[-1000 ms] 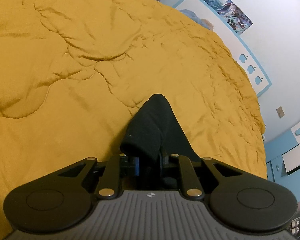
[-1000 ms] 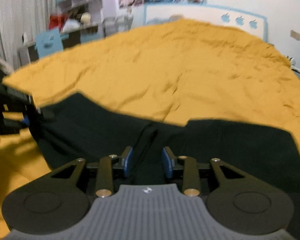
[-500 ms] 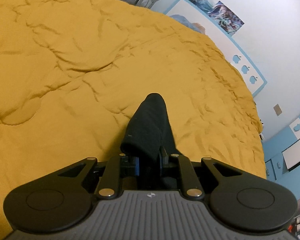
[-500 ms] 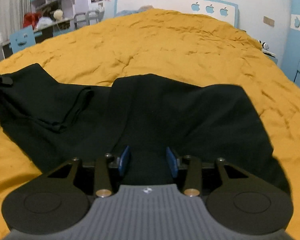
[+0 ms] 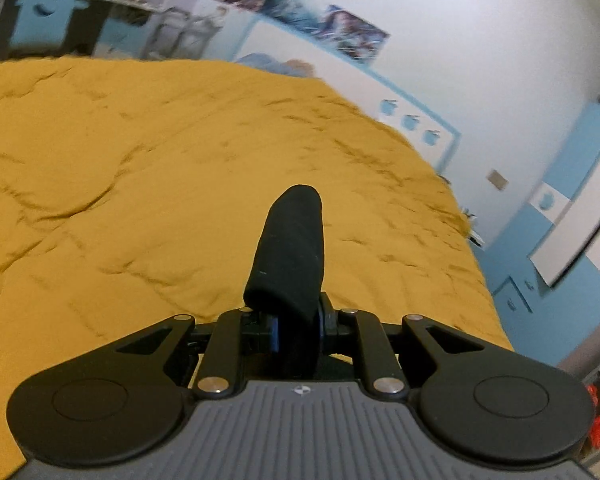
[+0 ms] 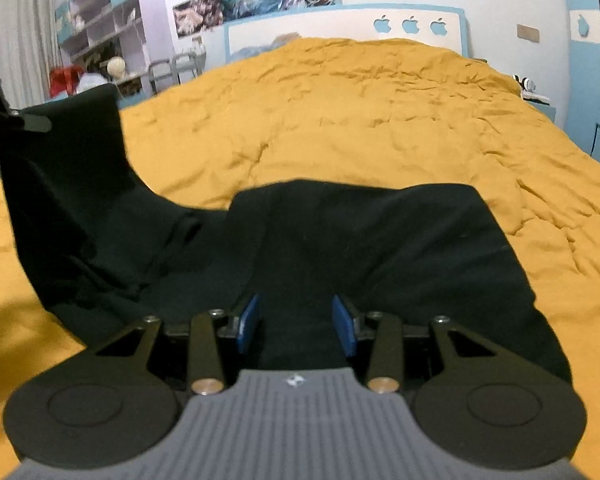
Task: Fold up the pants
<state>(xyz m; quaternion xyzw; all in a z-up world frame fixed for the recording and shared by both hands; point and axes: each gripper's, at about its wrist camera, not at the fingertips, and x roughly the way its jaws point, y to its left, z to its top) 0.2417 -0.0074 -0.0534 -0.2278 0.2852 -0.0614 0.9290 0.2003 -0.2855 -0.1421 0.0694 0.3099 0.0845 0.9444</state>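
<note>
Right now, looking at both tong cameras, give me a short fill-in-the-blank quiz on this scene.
1. The pants are colored ____.
2. They lie on a ____ bedspread.
3. The left tongs are ____ on a fold of the pants.
4. The right tongs stand ____.

Missing: black; yellow; shut; open

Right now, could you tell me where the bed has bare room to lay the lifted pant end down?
The yellow bedspread lies bare beyond the black pants, up to the headboard, and also right of them. The near-left is crowded: the left gripper holds one end raised, and the right gripper hovers open over the middle.
</note>
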